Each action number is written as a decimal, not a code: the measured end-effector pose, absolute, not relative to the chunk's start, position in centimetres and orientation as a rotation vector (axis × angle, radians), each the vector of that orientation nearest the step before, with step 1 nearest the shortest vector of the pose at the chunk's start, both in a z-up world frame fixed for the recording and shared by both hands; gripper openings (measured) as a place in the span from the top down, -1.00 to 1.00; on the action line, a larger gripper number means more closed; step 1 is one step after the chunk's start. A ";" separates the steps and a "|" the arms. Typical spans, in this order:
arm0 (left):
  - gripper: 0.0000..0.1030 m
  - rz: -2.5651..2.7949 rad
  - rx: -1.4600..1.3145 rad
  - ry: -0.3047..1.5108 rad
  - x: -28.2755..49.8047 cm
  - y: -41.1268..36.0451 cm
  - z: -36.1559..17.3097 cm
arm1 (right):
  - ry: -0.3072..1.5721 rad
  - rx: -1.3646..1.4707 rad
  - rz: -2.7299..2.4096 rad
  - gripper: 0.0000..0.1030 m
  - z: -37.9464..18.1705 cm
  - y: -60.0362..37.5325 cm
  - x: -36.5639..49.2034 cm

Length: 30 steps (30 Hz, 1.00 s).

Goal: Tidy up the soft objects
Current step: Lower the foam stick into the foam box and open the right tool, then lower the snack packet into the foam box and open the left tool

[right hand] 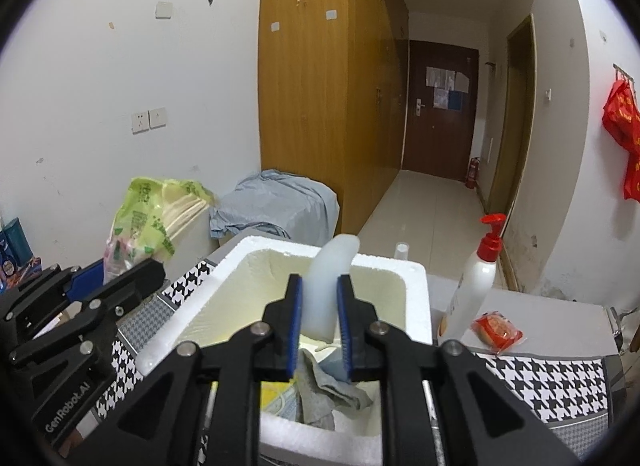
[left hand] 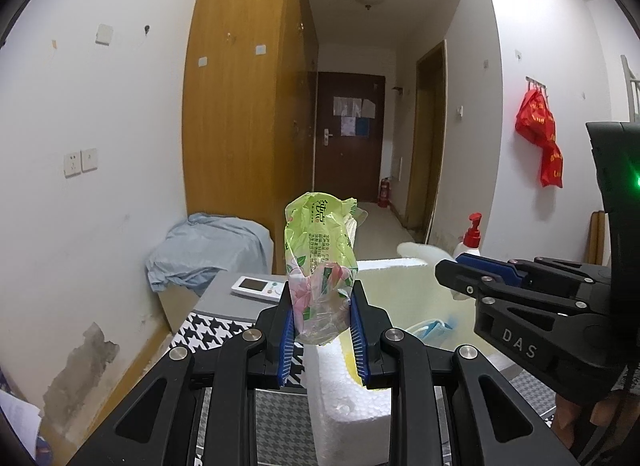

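The left gripper point(left hand: 322, 322) is clenched on a green tissue pack point(left hand: 320, 262), its blue pads pressing the crumpled flowered lower end so that the pack stands upright above the near rim of a white foam box point(left hand: 348, 398). In the right wrist view the same pack point(right hand: 148, 217) appears at the left, held up over the houndstooth cloth point(right hand: 552, 382) just beside the box point(right hand: 418, 294), with pale tissues showing through its torn top. The right gripper point(right hand: 320, 326) has a translucent white soft piece point(right hand: 326, 290) between its blue pads; the piece curves upward past the fingertips and hangs over the box's open inside, but whether the pads actually press on it cannot be told. Inside the box lie a grey cloth point(right hand: 324, 390) and something yellow point(right hand: 276, 394) at the bottom. To the right of the box, on the table, stand a white pump bottle point(right hand: 476, 278) with a red top and a red wrapped snack point(right hand: 498, 330) just beside its base. A white remote point(left hand: 258, 287) lies on the table beyond the left gripper.
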<state>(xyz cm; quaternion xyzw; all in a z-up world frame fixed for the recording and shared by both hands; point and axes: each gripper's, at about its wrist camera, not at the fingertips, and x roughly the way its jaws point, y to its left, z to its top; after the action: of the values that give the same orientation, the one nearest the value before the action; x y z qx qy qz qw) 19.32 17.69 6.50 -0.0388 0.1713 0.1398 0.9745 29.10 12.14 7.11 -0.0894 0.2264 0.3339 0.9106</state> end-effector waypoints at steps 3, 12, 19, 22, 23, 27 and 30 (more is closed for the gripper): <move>0.49 0.286 -0.081 0.347 19.3 17.9 6.5 | 0.454 -0.199 0.678 0.49 7.1 12.2 28.7; 0.49 0.307 -0.093 0.347 19.1 18.5 6.6 | 0.374 -0.194 0.626 -0.83 7.8 11.0 27.5; 0.49 0.311 -0.089 0.342 19.0 17.9 6.8 | 0.373 -0.184 0.616 -0.87 8.0 9.9 27.3; 0.49 0.312 -0.084 0.344 19.2 17.7 6.9 | 0.369 -0.177 0.611 -0.87 8.1 9.2 27.1; 0.49 0.311 -0.083 0.344 19.3 17.6 6.9 | 0.367 -0.174 0.607 -0.87 8.2 9.0 27.1; 0.49 0.292 -0.080 0.347 19.6 17.2 7.0 | 0.366 -0.161 0.586 -0.87 8.2 7.9 27.2; 0.49 0.269 -0.073 0.353 20.1 16.5 7.0 | 0.365 -0.145 0.569 -0.87 8.2 6.6 27.3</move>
<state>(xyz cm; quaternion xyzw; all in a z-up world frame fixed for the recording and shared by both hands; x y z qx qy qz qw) 20.14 16.50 6.99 -0.0360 0.1748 0.1334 0.9749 27.28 6.62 8.23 -0.0708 0.1787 0.2790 0.9409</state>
